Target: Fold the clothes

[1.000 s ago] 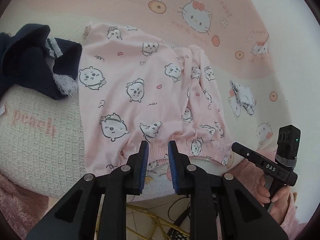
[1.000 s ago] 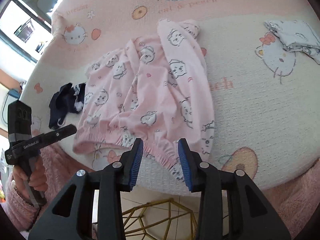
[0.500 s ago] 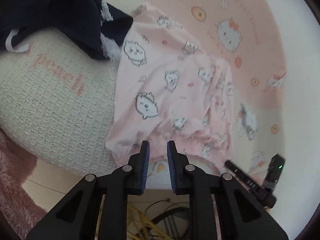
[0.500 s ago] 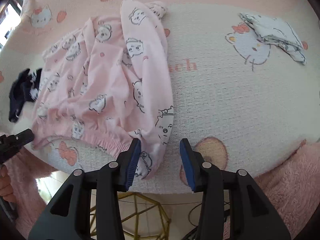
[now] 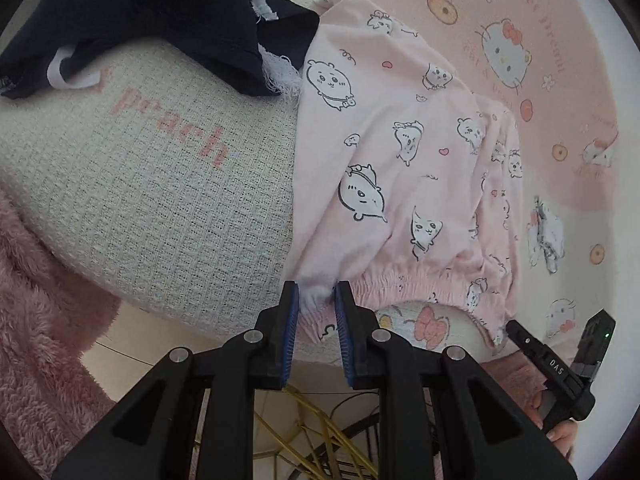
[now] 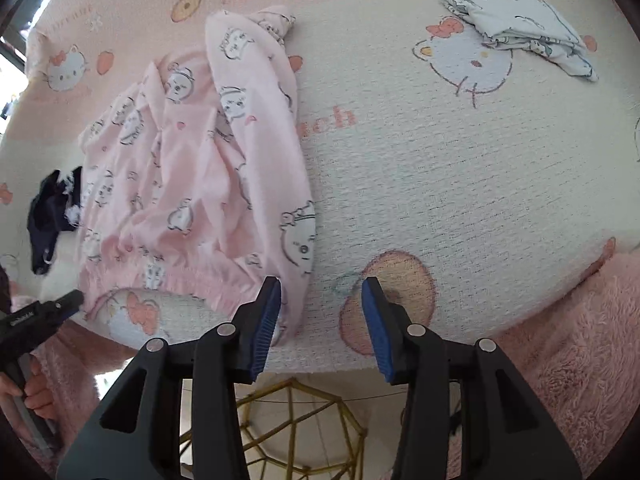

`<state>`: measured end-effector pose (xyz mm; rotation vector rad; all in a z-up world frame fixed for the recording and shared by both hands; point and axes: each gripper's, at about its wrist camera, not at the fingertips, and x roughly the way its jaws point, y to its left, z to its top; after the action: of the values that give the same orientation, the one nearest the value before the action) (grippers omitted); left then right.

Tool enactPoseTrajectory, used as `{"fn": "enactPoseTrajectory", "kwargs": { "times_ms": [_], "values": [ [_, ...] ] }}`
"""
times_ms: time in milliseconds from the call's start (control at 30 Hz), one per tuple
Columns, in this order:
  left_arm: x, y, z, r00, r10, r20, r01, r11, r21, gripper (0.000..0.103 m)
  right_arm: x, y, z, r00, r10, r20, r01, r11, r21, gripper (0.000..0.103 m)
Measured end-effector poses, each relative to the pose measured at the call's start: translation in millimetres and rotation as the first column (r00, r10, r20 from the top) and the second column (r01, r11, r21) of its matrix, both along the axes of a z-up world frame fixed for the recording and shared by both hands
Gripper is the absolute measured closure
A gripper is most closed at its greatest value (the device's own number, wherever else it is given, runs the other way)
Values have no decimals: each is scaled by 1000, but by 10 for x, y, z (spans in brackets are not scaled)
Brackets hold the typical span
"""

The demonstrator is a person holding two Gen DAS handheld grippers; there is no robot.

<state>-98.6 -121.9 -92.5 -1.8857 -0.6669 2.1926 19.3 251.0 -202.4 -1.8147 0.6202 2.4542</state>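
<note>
Waistband corner of the pink pyjama trousers (image 5: 400,184) sits between my left gripper (image 5: 317,300) pads, not visibly clamped; my right gripper (image 6: 321,308) gapes wide beside the hem.

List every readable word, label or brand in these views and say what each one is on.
"peach": woven into the bedspread, in pink letters.
"DAS": on the right gripper, seen from the left wrist.
Pink script near the cat print on the bedspread: seems to read "Sweet Dream", not certain.
Small label on the left gripper, seen from the right wrist: too blurred to read.
</note>
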Motion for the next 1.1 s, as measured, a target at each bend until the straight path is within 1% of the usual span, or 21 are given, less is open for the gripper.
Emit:
{"fn": "enactPoseTrajectory", "kwargs": {
  "times_ms": [67,100,167,233,267,333,433,467,500,533,567,600,633,700,833,867,900,933,967,1033,1100],
  "values": [
    [22,-54,-11,1000,24,9,-24,999,38,83,-4,-32,-55,1000,18,14,-17,998,-67,59],
    [33,-81,-16,999,35,14,-36,998,57,83,-9,-56,-108,999,23,38,-20,997,-74,59],
    [63,-145,-20,998,61,30,-64,993,97,83,4,-72,-140,998,14,57,-11,998,-59,59],
    [103,-208,-18,996,82,42,-87,987,131,83,25,-27,-83,998,-21,60,21,1000,0,59],
    [119,-200,-10,995,87,47,-92,985,142,83,32,5,-78,998,-33,61,34,999,-10,59],
    [137,-185,-8,994,90,56,-98,983,158,83,38,78,-92,997,-50,63,55,995,-78,57],
    [118,-170,-35,994,91,65,-100,983,153,81,40,97,-98,997,-53,55,61,984,-168,57],
    [114,-165,-45,994,90,66,-99,983,156,77,45,84,-101,997,-47,55,57,978,-199,60],
    [106,-150,-53,994,86,65,-95,984,151,74,49,72,-105,998,-41,55,52,972,-229,60],
    [103,-144,-56,994,87,66,-95,987,132,68,51,49,-101,998,-42,57,53,973,-226,62],
    [108,-147,-61,993,95,70,-101,989,104,62,59,52,-114,997,-47,62,59,977,-203,66],
    [113,-150,-67,992,102,73,-108,991,75,60,-41,87,-181,996,-56,68,68,979,-193,69],
    [109,-149,-74,992,104,74,-109,992,65,61,-94,133,-219,995,-67,70,80,977,-198,72],
    [82,-135,-92,993,93,72,-99,991,87,61,-113,130,-261,996,-68,64,79,977,-197,72],
    [-30,-31,-104,997,63,40,-68,989,132,61,-252,-12,-252,1000,21,22,-18,994,-107,68],
    [-29,-22,-92,997,64,35,-69,987,145,65,-243,-9,-244,1000,20,21,-17,993,-113,69],
    [-7,-23,-82,997,66,34,-71,983,171,73,-214,14,-242,1000,10,24,-6,991,-132,71],
    [26,-25,-77,997,68,37,-74,977,201,77,-184,38,-240,1000,-1,26,5,989,-151,82],
    [50,-30,-73,997,68,39,-74,975,210,77,-174,54,-251,1000,-10,30,15,986,-165,88],
    [68,-49,-76,997,67,44,-75,978,193,77,-172,80,-286,999,-27,36,33,982,-188,88],
    [29,-61,-169,993,90,78,-105,970,221,76,-170,107,-322,998,-44,43,52,976,-211,89]
  ]
}}
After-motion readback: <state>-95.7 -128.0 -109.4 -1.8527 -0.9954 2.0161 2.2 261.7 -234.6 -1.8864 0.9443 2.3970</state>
